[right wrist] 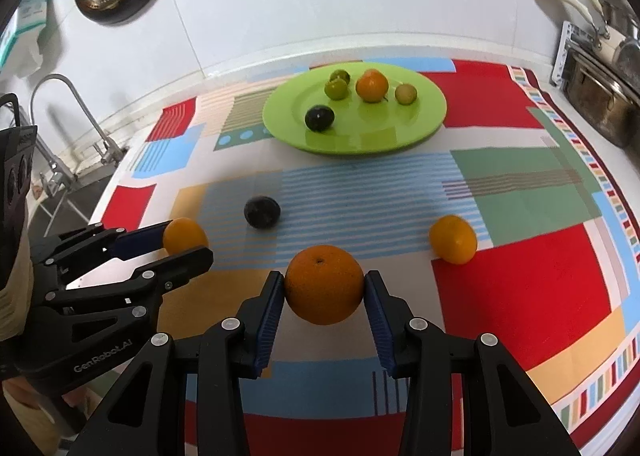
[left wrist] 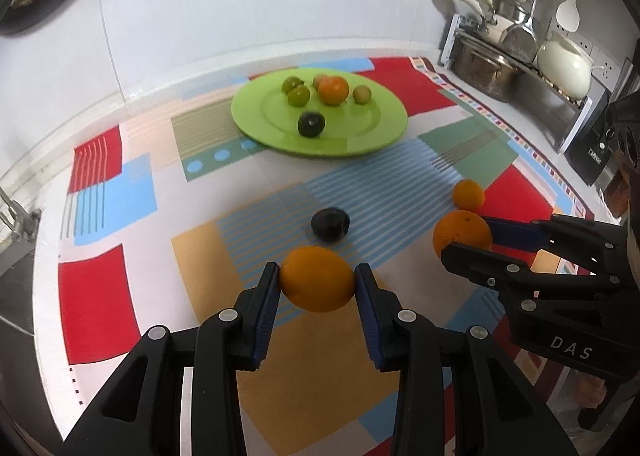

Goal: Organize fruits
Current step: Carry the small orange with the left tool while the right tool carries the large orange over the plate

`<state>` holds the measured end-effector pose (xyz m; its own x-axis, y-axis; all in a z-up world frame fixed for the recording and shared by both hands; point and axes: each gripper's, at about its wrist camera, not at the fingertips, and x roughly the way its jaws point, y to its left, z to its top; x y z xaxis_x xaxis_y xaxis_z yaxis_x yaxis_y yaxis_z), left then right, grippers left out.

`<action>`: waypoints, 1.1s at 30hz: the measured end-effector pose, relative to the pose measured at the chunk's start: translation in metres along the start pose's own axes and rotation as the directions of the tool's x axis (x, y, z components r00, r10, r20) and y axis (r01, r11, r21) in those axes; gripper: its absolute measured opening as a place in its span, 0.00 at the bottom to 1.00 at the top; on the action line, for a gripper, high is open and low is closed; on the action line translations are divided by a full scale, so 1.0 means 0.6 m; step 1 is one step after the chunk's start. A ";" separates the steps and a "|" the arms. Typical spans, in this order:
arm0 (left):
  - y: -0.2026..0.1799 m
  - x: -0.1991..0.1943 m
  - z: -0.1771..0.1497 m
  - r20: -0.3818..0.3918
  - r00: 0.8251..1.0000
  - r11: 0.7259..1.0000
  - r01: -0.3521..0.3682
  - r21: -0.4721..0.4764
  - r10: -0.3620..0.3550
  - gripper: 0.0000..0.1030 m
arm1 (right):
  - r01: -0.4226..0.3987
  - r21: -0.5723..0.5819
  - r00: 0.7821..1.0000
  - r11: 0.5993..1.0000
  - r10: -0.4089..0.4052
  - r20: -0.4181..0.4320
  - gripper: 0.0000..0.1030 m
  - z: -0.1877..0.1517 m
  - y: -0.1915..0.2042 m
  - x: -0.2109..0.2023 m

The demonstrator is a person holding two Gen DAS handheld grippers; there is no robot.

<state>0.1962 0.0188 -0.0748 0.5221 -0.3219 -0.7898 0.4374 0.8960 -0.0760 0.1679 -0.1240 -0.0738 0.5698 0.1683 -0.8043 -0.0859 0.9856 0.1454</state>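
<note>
Both grippers are clamping oranges near the tablecloth's (right wrist: 520,276) front edge: left gripper (left wrist: 316,288) gripping one orange (left wrist: 316,280), right gripper (right wrist: 324,292) gripping another orange (right wrist: 324,284), likely heading to the green plate (right wrist: 420,127) near the back edge.

"DAS" was printed in white on the right claw (left wrist: 466,234) body, seen to the right of the left claw (right wrist: 188,244). "GenRobot.AI" ran along the left claw's body, seen left of the right claw. Other labels were unreadable.
</note>
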 end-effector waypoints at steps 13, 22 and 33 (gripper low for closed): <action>-0.029 -0.043 0.033 0.095 0.994 0.999 -0.049 -0.022 0.051 0.36 | -0.018 -0.062 0.997 0.998 0.023 0.076 0.41 0.032 -0.017 -0.049; -0.045 -0.059 0.067 0.152 0.985 0.997 -0.077 -0.029 0.080 0.36 | -0.028 -0.091 0.992 0.995 0.038 0.117 0.41 0.058 -0.031 -0.064; -0.047 -0.059 0.118 0.198 0.975 0.995 -0.094 -0.029 0.098 0.36 | -0.038 -0.114 0.984 0.993 0.057 0.168 0.41 0.108 -0.046 -0.072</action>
<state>0.2174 -0.0168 -0.0017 0.6970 -0.2862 -0.6575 0.3645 0.9310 -0.0189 0.1984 -0.1596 -0.0058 0.6936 0.2190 -0.6863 -0.1998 0.9738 0.1089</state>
